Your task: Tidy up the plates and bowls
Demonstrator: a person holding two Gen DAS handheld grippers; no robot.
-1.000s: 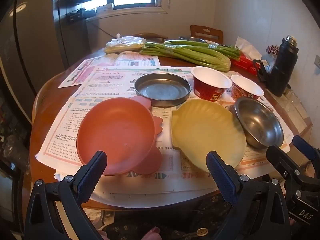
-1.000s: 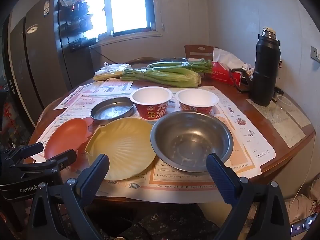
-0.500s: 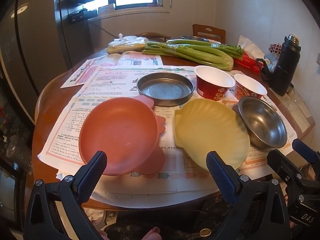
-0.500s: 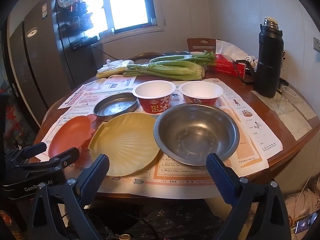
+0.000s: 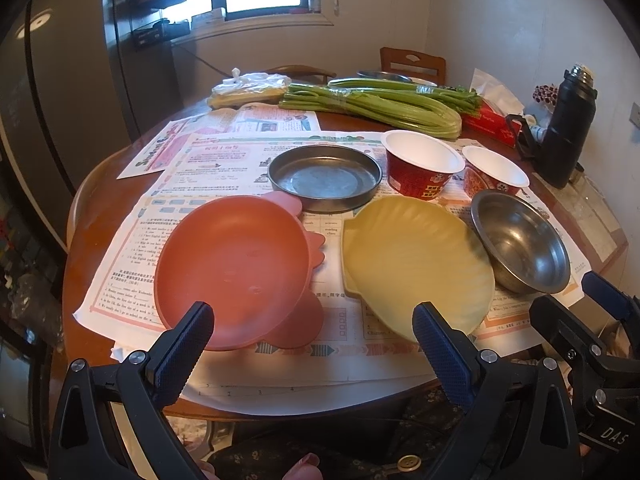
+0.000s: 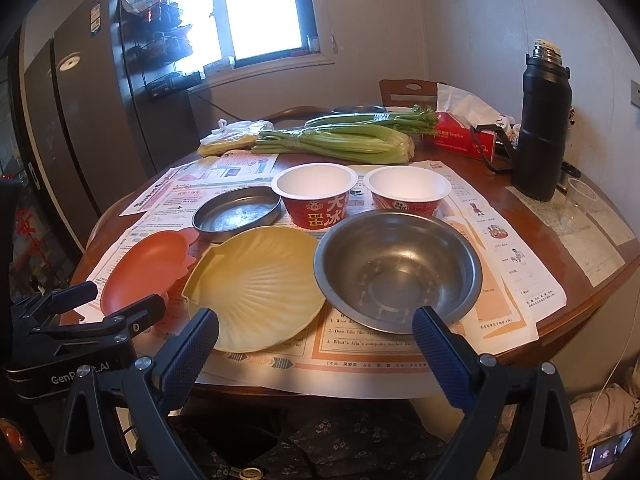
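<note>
On the round table lie an orange crab-shaped plate point(image 5: 236, 268) point(image 6: 146, 268), a yellow shell-shaped plate point(image 5: 416, 264) point(image 6: 256, 288), a flat steel pan point(image 5: 324, 178) point(image 6: 236, 214), a steel bowl point(image 5: 520, 240) point(image 6: 396, 272) and two red paper bowls point(image 5: 420, 168) point(image 6: 316, 196). My left gripper point(image 5: 312, 340) is open and empty, at the table's near edge before the orange and yellow plates. My right gripper point(image 6: 316, 340) is open and empty, before the yellow plate and the steel bowl. Each gripper shows at the edge of the other's view.
Printed paper sheets point(image 5: 224, 152) cover the table under the dishes. At the back lie celery stalks point(image 6: 340, 140), a plastic bag point(image 5: 248, 88) and a red tissue box point(image 6: 460, 136). A black flask point(image 6: 542, 124) stands at the right. A wooden chair point(image 5: 412, 62) is behind.
Both grippers have moved a little closer to the table and slightly lower; the dishes look larger. Nothing on the table has moved.
</note>
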